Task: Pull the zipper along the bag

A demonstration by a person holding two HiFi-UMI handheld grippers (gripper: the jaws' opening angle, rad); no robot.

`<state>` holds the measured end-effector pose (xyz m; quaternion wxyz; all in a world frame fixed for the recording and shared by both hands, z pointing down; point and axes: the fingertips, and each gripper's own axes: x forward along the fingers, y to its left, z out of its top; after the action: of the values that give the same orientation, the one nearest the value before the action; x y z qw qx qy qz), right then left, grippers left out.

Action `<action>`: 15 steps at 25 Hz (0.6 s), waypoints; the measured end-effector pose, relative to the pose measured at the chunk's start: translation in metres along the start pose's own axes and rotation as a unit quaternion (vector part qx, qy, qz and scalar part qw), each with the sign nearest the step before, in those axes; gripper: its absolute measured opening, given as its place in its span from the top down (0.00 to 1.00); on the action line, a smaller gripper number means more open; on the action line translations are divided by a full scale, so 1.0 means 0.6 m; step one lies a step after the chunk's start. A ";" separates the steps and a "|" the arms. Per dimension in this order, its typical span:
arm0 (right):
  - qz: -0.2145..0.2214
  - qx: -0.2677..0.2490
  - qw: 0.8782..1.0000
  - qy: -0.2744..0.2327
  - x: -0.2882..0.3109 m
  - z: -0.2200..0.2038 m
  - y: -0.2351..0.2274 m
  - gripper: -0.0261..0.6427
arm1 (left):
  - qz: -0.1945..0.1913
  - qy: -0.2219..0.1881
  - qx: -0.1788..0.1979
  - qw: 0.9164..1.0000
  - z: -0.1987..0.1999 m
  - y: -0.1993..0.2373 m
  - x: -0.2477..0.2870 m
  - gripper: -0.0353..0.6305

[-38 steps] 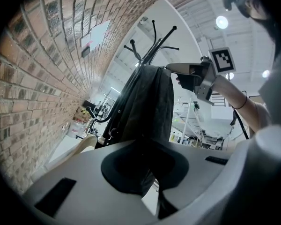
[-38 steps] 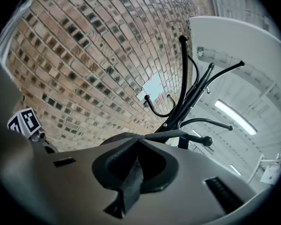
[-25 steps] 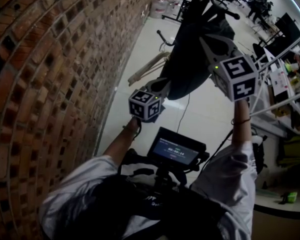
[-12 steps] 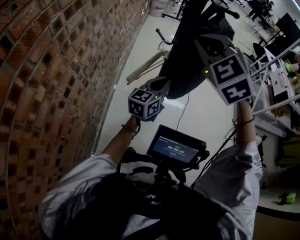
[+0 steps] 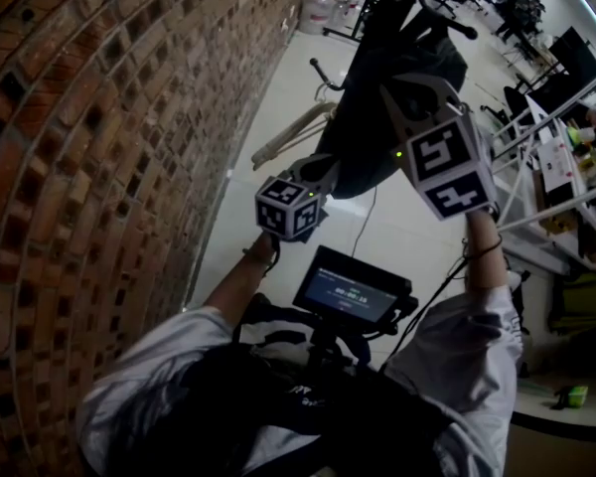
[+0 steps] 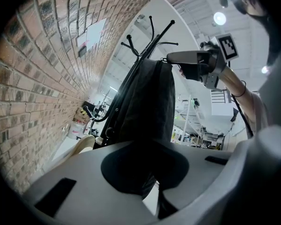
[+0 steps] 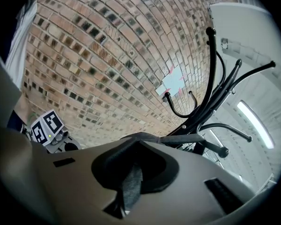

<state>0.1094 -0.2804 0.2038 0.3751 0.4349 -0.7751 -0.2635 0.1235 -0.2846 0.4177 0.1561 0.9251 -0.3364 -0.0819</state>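
Left gripper (image 6: 147, 172), low in its own view, is clamped on the bottom fabric of the dark bag (image 6: 150, 97). I judge this hold keeps the hanging cloth taut, so the slider can run without the bag bunching up. Right gripper (image 7: 133, 170) sits higher, at the upper right of the head view, and pinches a narrow grey strip that looks to be the zipper tab (image 7: 130, 184). Its jaws have just been easing apart a little, yet the strip lies between them and the pads look to be on it. The bag hangs at the upper middle of the head view from a black coat rack (image 7: 210, 147), which leaves it free in the air for a pull along its length. A brick wall (image 5: 99, 167) fills the left side beyond.

Counted near to far: one small monitor (image 5: 353, 296) at bottom centre of the head view, two grippers, one zipper tab, one bag and one coat rack — its hooks are too tangled to number.
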 end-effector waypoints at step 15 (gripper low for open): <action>-0.002 -0.003 1.000 0.002 0.004 0.009 0.008 0.94 | 0.000 0.006 0.019 1.000 0.003 0.002 -0.007 0.92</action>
<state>0.1019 -0.2798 0.2053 0.3774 0.4360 -0.7724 -0.2661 0.1193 -0.2833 0.4169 0.1404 0.9283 -0.3373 -0.0698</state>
